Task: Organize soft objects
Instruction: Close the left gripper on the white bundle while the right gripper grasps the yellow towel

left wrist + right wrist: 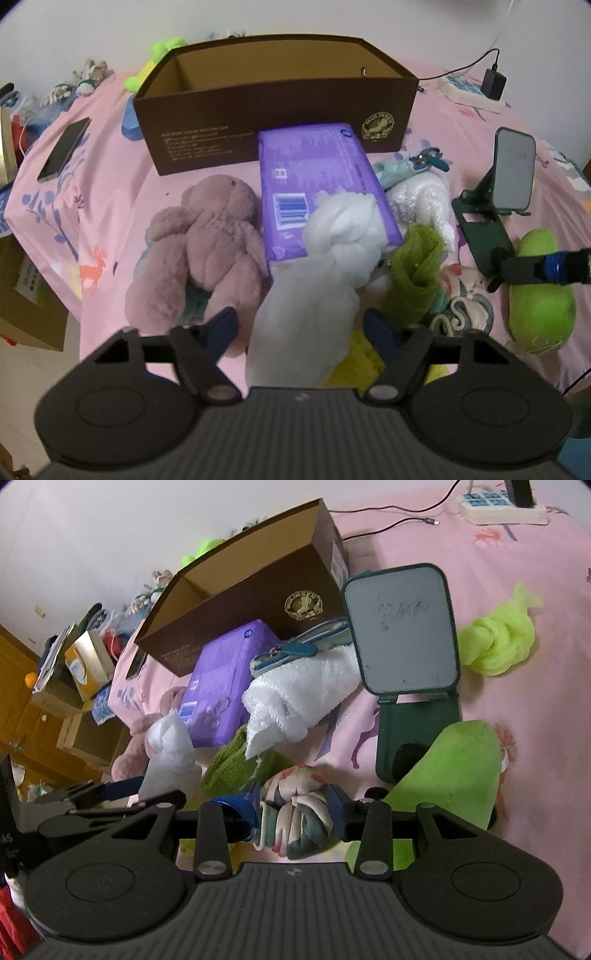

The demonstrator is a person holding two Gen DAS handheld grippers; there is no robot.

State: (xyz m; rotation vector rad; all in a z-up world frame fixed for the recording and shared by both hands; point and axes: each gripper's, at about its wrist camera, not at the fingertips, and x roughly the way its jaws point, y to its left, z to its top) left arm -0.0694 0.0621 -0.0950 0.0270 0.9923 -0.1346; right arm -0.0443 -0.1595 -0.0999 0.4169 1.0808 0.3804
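Note:
A white knotted cloth (pixel 325 258) lies over a purple pack (pixel 317 173), and its tail runs up between the fingers of my left gripper (pixel 300 319). The jaws are open; a slit of the pink teddy bear (pixel 207 236) shows beside the left finger. My right gripper (pixel 295 806) is shut on a rolled floral cloth (pixel 295 808), with both pads against its sides. The empty brown box (pixel 277 107) stands open behind the pile. A green knitted cloth (pixel 413 273), a white towel (pixel 303 690) and a green plush (pixel 461 768) lie close by.
A phone on a dark green stand (pixel 402 627) is right of the pile. A second phone (pixel 64 147) lies at the pink bed's left edge. A neon green knotted cloth (pixel 495 646), a power strip (pixel 498 506) and its cables lie further back. Cardboard boxes (pixel 26 295) stand off the bed's left.

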